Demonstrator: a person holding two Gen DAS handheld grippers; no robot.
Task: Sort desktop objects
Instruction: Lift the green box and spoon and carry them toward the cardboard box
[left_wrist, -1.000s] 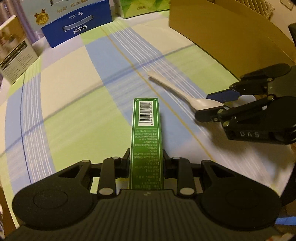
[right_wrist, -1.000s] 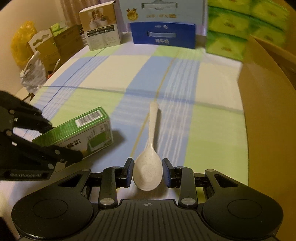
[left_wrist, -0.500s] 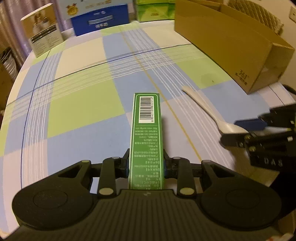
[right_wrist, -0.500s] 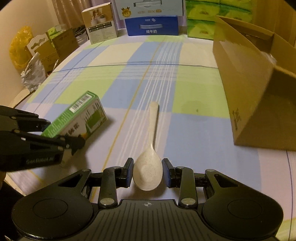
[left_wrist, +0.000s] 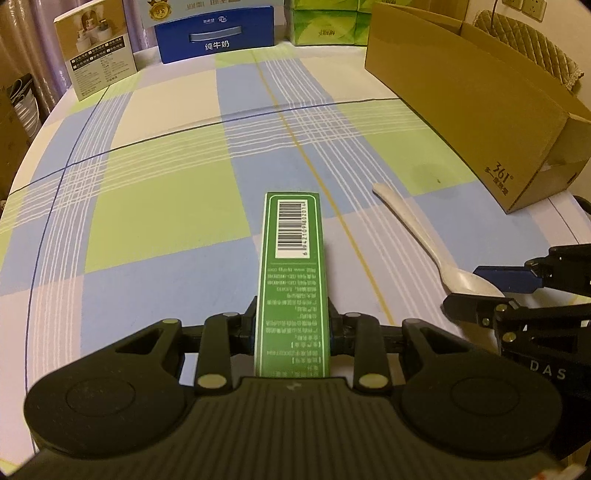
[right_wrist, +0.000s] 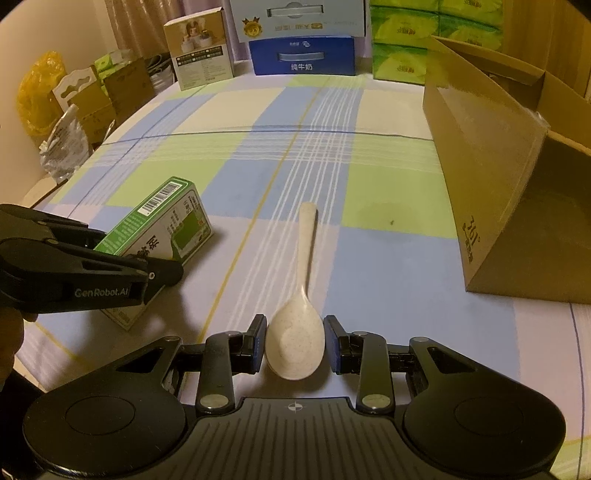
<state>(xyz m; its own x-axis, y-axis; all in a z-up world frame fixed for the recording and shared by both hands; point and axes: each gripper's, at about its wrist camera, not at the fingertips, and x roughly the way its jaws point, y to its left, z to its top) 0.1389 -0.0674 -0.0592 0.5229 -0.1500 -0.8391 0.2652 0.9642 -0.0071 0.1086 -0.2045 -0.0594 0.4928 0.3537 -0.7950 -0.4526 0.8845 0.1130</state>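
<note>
A long green carton (left_wrist: 293, 258) with a barcode label sticks out forward from my left gripper (left_wrist: 293, 325), which is shut on its near end. In the right wrist view the same green carton (right_wrist: 162, 221) is at the left, tilted, with the left gripper (right_wrist: 129, 251) clamped on it. A cream speckled spoon (right_wrist: 295, 332) has its bowl pinched between the pads of my right gripper (right_wrist: 295, 341), handle pointing away. The left wrist view shows the spoon (left_wrist: 417, 229) and right gripper (left_wrist: 469, 288) at the right. Both objects are low over the checked tablecloth (right_wrist: 388, 184).
An open brown cardboard box (right_wrist: 498, 166) stands on the right side of the table, also seen as the cardboard box (left_wrist: 461, 92). A blue milk carton (left_wrist: 218, 35), a small printed box (left_wrist: 99, 55) and green tissue packs (right_wrist: 436, 37) line the far edge. Clutter lies off the left edge.
Both grippers have pulled back toward the near edge with the carton and the spoon still held. More of the table and the whole cardboard box now show.
</note>
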